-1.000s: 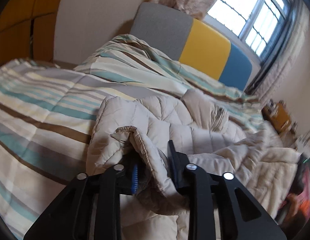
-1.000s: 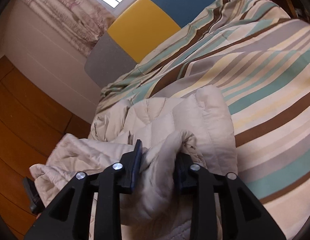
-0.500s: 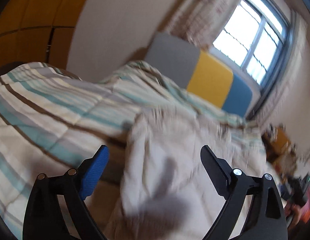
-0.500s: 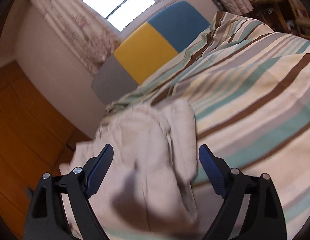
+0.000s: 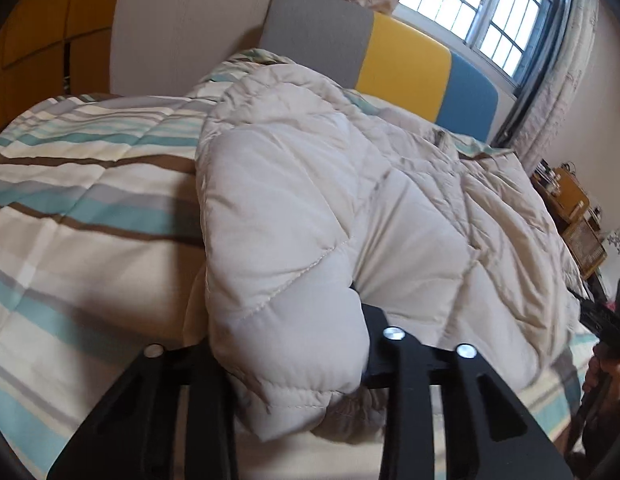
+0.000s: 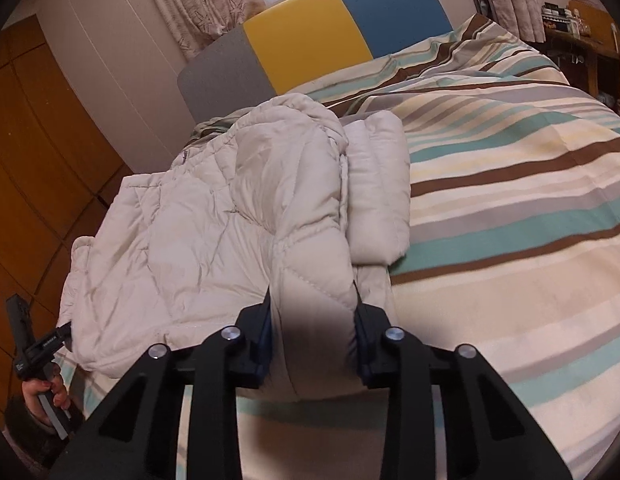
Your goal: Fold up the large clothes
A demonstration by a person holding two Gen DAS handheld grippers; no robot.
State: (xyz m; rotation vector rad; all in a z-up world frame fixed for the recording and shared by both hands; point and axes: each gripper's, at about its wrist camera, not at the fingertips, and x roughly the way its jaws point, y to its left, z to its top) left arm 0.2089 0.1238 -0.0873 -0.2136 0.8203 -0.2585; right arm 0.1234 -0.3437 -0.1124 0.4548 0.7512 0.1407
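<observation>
Left claw (image 5: pixel 286 344): a thick padded fold of the beige quilted jacket (image 5: pixel 350 208) is clamped between its fingers at the near edge; the left finger is hidden by the fabric.
Right claw (image 6: pixel 313 336): closed on another puffy fold of the jacket (image 6: pixel 214 232), which is squeezed between the blue-padded fingers (image 6: pixel 266 320).
Jacket: laid across the striped bed cover (image 6: pixel 510 208), bunched and partly folded, with a rolled sleeve (image 6: pixel 376 188) lying just beside the main bulk on its right.
Person's hand (image 6: pixel 44 390): seen at the near left in the right wrist view, wrapped around a gripper handle.
Headboard (image 6: pixel 310 40): grey, yellow and blue panels at the far end of the bed.
Window (image 5: pixel 482 16): set beyond the headboard, flanked by patterned curtains.
</observation>
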